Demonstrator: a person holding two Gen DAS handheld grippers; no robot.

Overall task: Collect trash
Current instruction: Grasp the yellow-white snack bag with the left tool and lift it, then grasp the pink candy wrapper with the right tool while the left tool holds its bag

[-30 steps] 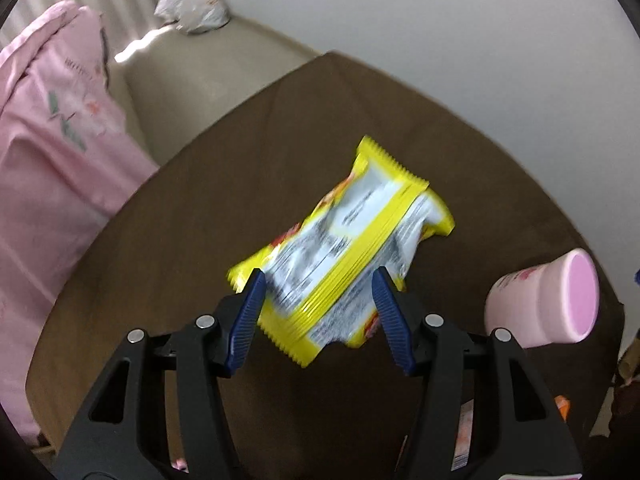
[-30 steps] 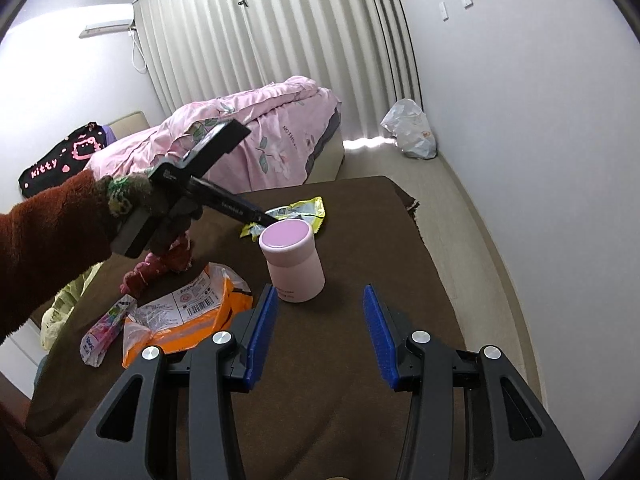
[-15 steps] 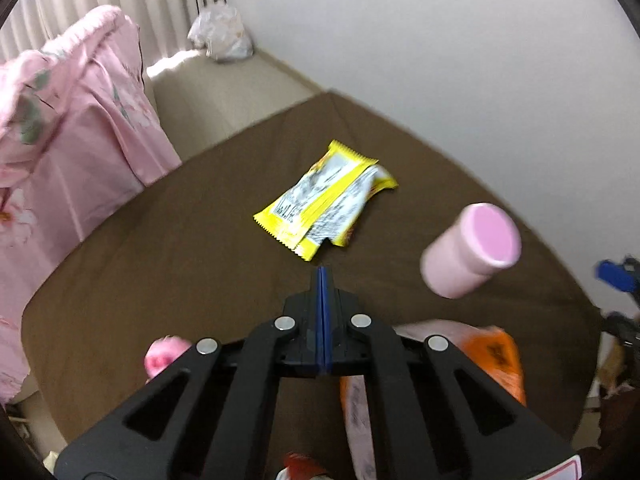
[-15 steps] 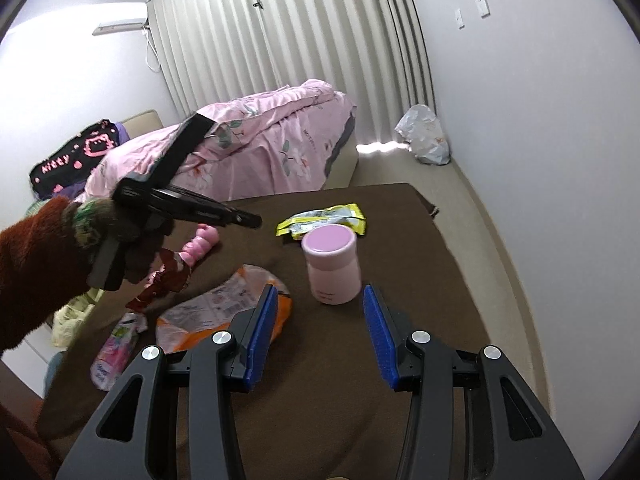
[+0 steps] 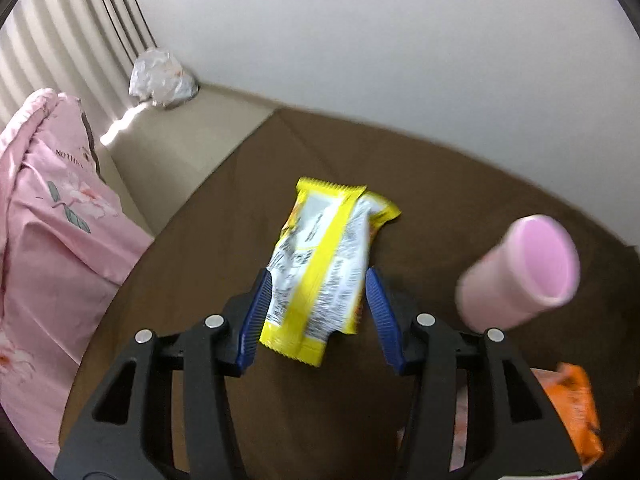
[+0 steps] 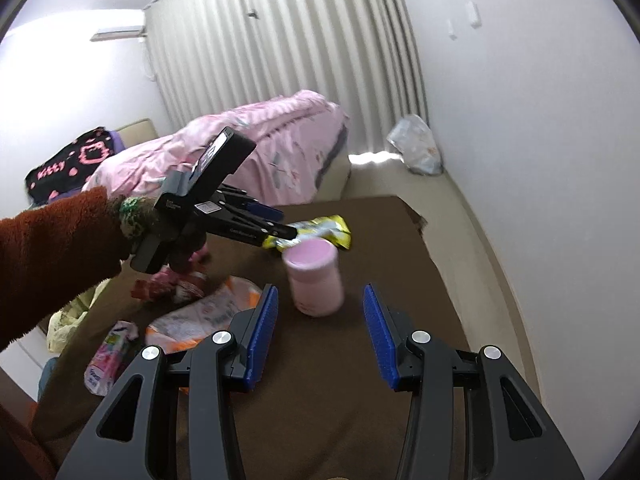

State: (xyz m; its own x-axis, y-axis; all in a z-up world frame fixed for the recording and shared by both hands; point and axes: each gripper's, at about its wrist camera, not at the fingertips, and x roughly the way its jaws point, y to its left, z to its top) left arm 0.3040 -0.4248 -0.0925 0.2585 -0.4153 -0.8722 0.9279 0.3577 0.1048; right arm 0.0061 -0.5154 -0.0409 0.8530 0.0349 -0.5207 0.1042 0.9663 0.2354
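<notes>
Brown tabletop is being crowded: pink cup just right of the yellow wrapper, whose long axis is running away from the left gripper, spread around its near end. Right gripper is being held apart, empty.

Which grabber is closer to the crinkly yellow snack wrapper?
Left. The left gripper has its open fingers on either side of the yellow snack wrapper; the right gripper sits back, nearer than the pink cup.
</notes>
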